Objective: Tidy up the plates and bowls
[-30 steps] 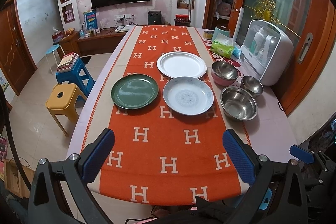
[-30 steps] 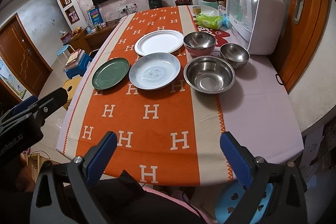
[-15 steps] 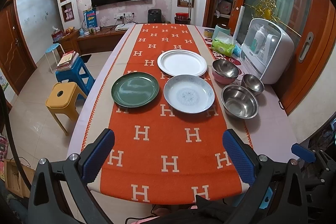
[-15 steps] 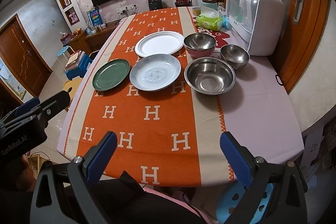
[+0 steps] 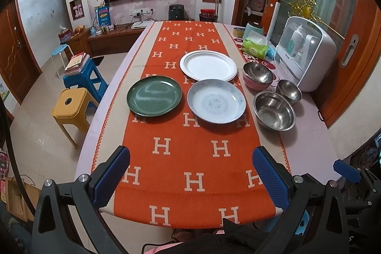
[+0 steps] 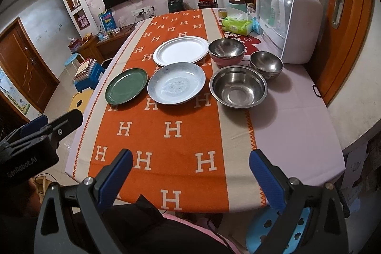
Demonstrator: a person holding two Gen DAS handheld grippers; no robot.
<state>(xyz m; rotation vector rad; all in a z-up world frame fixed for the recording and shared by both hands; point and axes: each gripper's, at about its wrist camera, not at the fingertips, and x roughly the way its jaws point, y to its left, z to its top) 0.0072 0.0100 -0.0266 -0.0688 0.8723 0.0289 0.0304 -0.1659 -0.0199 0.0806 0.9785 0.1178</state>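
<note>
Hovering over the near table edge with fingers spread wide and nothing between them, the left gripper [image 5: 190, 173] and right gripper [image 6: 189, 173] look poised to begin, each well short of the dishes. Beyond them on the orange runner [image 5: 190, 158] lie three plates: green plate [image 5: 154, 96] on the left, patterned plate [image 5: 216, 104] beside it, white plate [image 5: 208, 65] behind. To the right, three steel bowls [image 5: 273, 110] cluster near the white appliance [image 5: 307, 51], none stacked, so sorting by kind seems not yet started.
</note>
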